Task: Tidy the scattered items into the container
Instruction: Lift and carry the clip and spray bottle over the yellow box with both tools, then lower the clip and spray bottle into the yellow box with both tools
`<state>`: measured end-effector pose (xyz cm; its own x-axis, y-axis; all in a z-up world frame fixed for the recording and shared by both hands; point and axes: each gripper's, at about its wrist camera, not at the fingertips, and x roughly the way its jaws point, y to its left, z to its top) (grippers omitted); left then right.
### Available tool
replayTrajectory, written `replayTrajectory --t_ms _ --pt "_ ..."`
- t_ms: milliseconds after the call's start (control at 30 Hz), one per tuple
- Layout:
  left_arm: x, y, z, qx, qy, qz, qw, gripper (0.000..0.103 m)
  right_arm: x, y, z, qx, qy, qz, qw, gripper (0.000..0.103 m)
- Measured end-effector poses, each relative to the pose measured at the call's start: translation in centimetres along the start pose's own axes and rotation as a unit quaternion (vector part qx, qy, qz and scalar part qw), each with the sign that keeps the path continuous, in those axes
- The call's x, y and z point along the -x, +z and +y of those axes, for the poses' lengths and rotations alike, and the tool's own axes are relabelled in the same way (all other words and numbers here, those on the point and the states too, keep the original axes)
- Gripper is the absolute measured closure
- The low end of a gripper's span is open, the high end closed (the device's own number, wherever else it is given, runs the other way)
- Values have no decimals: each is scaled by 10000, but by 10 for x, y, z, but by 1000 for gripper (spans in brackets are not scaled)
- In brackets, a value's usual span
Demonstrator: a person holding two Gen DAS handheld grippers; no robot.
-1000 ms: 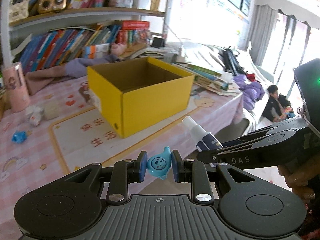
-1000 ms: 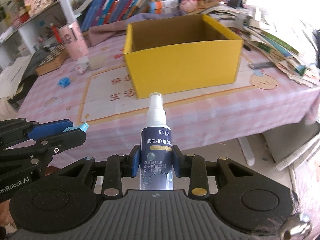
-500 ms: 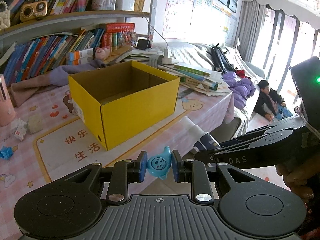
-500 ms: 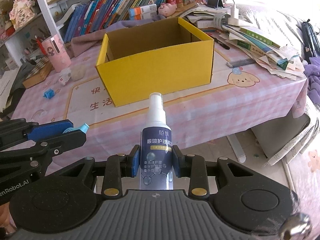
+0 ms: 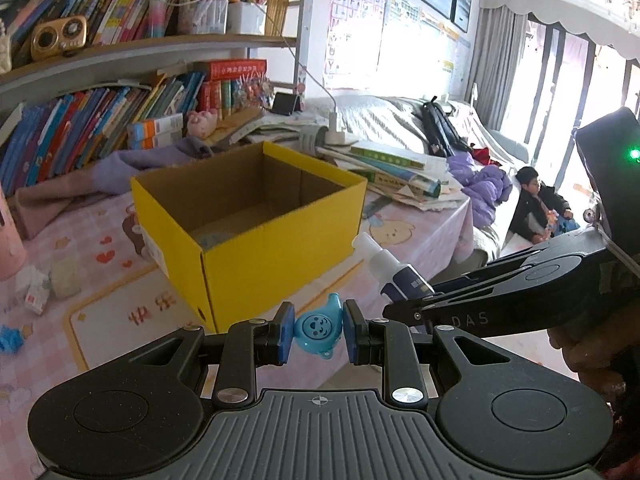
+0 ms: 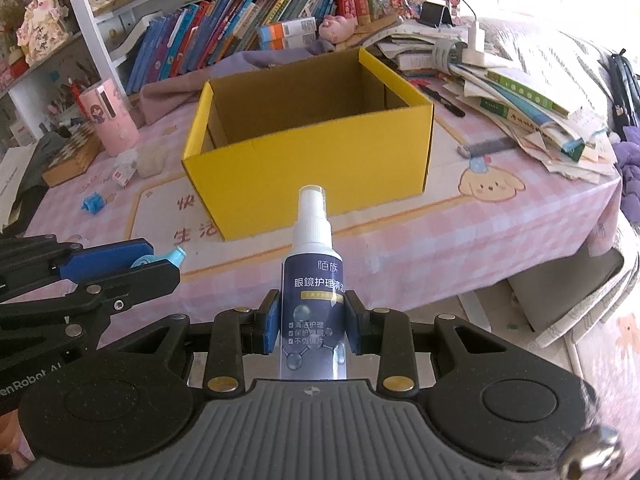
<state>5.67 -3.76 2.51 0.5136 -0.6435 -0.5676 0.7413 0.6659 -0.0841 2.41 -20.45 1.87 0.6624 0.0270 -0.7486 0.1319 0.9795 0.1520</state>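
Bright window glare at right; sharp frames, fisheye-bent edges.

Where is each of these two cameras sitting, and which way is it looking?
Left wrist view: rides on the left claw, which grips a small blue face-shaped toy; it faces the open yellow cardboard box. The right claw enters from the right, with part of a hand.
Right wrist view: rides on the right claw, gripping a white-capped dark blue spray bottle; it looks down at the box; the left claw shows at left.
Shared: box, pink checked tablecloth, bottle, toy.
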Motion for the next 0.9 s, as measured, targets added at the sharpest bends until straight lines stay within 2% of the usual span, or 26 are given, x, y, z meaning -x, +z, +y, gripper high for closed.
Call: replayTrajectory --t_ms 533,900 --pt "-28 61 16 -106 227 -620 9978 78 -17 79 -25 225 93 -543 9982 73" --pt "-81 91 35 1 776 -471 9959 78 -61 144 -49 557 415 -581 9959 73"
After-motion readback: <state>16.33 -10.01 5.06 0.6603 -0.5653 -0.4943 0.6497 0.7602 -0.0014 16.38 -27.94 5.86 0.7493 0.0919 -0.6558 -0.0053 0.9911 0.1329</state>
